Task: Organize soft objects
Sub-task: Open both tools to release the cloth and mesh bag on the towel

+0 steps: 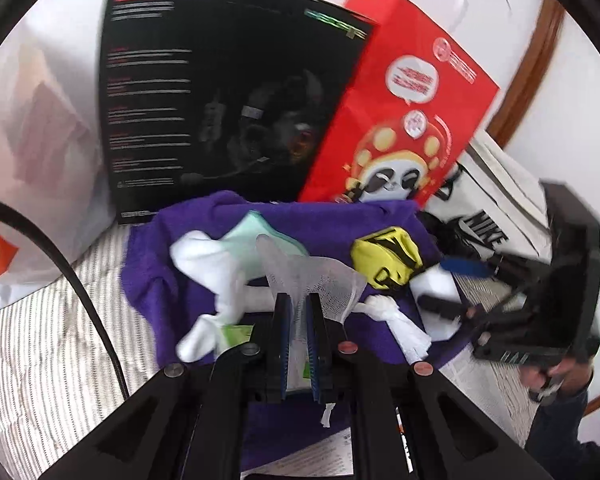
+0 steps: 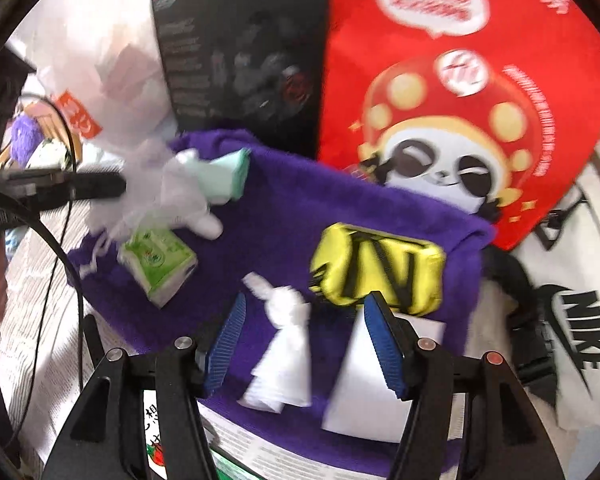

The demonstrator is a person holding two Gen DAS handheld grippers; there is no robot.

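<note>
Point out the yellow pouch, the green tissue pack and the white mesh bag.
yellow pouch (image 2: pixel 378 268), right wrist view, middle of its top face.
green tissue pack (image 2: pixel 158 266), right wrist view, printed front.
white mesh bag (image 1: pixel 312 280), left wrist view, netting above the fingers.

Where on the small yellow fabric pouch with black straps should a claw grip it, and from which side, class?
Grip the small yellow fabric pouch with black straps across its shorter width, coming from above. It lies flat on the purple towel, long side running left to right in the right wrist view, top face unobstructed. The open right claw is nearest. A side approach would probably snag the towel.
</note>
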